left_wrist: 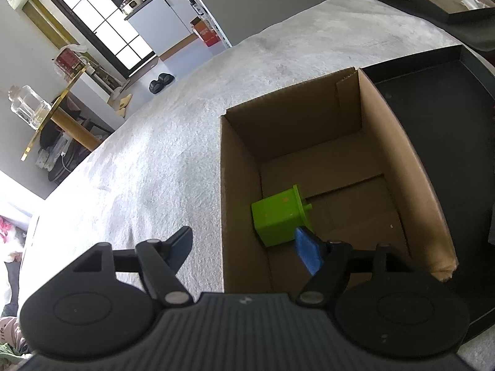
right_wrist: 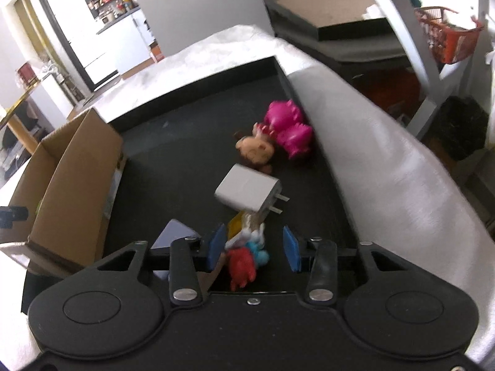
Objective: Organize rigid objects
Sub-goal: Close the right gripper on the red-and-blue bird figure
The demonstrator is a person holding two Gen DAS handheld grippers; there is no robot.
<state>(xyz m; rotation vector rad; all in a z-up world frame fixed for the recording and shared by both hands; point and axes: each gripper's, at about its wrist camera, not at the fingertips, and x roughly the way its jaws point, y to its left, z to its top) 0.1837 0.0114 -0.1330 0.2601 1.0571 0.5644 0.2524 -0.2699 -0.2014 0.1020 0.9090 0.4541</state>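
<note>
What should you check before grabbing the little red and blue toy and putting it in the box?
1. Red and blue toy between the right gripper's jaws: ok.
2. Pads pressing on the toy: not ok, a gap shows on the right side.
3. White charger clear of the jaws: cannot tell, it lies right ahead of the toy.
4. Cardboard box has room: ok, only a green block lies inside.
5. Left gripper free: ok, jaws open, nothing held.
6. Pink toy out of the way: ok, at the far end of the black tray.
</note>
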